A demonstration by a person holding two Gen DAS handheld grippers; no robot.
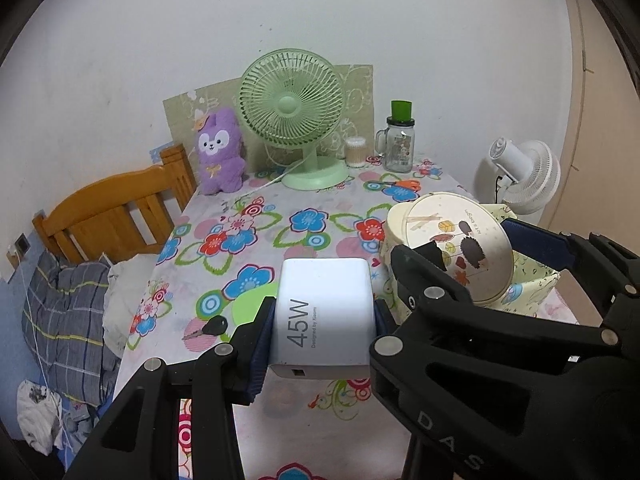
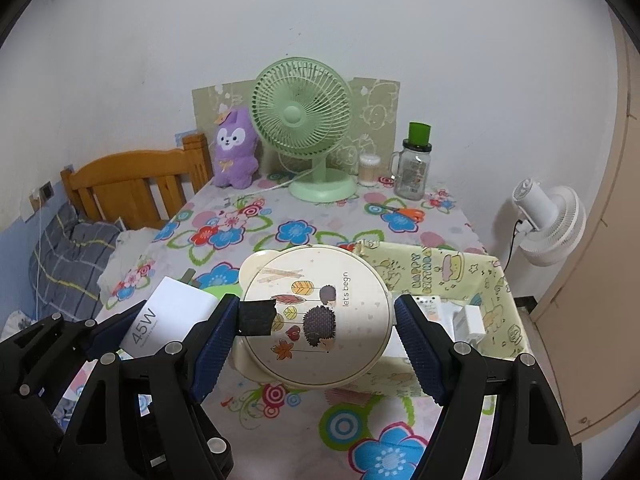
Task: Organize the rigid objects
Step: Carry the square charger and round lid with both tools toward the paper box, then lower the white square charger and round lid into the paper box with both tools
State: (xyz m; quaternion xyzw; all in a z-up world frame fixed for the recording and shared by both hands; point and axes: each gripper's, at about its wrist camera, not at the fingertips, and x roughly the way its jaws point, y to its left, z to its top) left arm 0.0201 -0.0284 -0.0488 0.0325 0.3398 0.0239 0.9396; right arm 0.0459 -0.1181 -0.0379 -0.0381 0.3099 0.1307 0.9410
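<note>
Left wrist: the left gripper (image 1: 322,332) jaws clamp the charger (image 1: 324,316) by its flat sides, light, rigid, slick plastic; right gripper (image 2: 316,320) jaws straddle the tin (image 2: 316,316), contact unclear.

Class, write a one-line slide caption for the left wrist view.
Left tongs clamp a white 45W charger above the floral table.
</note>
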